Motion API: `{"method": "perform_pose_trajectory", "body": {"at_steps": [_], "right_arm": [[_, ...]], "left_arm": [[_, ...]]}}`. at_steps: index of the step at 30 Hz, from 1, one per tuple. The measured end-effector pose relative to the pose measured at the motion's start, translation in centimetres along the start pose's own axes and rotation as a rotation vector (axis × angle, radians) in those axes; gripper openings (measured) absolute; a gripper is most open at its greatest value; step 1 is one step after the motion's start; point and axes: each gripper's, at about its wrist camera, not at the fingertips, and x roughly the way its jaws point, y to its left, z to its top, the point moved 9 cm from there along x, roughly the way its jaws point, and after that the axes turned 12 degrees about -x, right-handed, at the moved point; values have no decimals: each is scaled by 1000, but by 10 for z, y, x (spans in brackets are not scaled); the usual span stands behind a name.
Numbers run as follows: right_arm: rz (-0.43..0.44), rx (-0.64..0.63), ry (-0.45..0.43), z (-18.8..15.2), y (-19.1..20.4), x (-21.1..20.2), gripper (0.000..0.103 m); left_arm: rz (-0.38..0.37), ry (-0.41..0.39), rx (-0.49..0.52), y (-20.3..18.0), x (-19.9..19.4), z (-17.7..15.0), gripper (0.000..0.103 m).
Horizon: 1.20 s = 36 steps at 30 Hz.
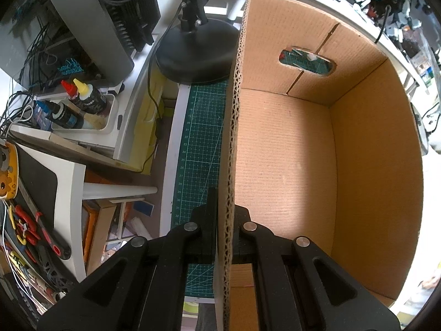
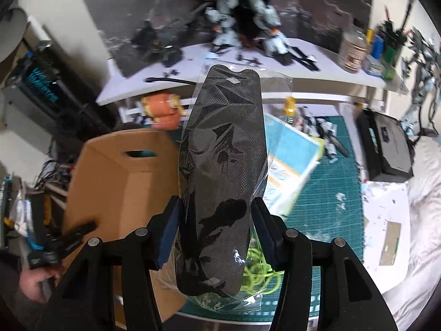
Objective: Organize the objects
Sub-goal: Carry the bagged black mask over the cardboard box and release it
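An open cardboard box point(image 1: 289, 151) stands on a green cutting mat point(image 1: 198, 138); its inside shows nothing in it. My left gripper point(image 1: 224, 226) is shut on the box's left wall, one finger outside and one inside. The box also shows in the right wrist view point(image 2: 121, 182), lower left, with the left gripper point(image 2: 63, 240) at its near corner. My right gripper point(image 2: 216, 218) is shut on a dark patterned item in a clear plastic bag point(image 2: 220, 165), held up above the mat to the right of the box.
A black lamp base point(image 1: 193, 52), a tray of paint bottles point(image 1: 80, 107) and shelves with cables lie left of the box. A shelf with robot models point(image 2: 242, 22), a jar point(image 2: 354, 49), a booklet point(image 2: 292, 162), green cord point(image 2: 259, 270) and a black case point(image 2: 386, 149) surround the mat.
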Motion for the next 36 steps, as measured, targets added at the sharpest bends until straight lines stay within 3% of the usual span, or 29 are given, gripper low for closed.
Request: {"method": "perform_pose_trajectory", "body": {"at_steps": [11, 23, 28, 31, 36], "right_arm": [[99, -99, 3, 13, 68, 8, 55], [213, -150, 87, 6, 132, 44, 57], [233, -146, 110, 4, 145, 61, 64], [264, -122, 131, 2, 151, 74, 74], [266, -122, 151, 0, 154, 81, 76]], "left_arm": [[-1, -1, -3, 0, 0, 0, 4], [-1, -1, -1, 0, -1, 0, 4], [0, 2, 0, -2, 0, 3, 4], [1, 3, 2, -3, 0, 4, 4], [-1, 3, 0, -4, 0, 3, 4]]}}
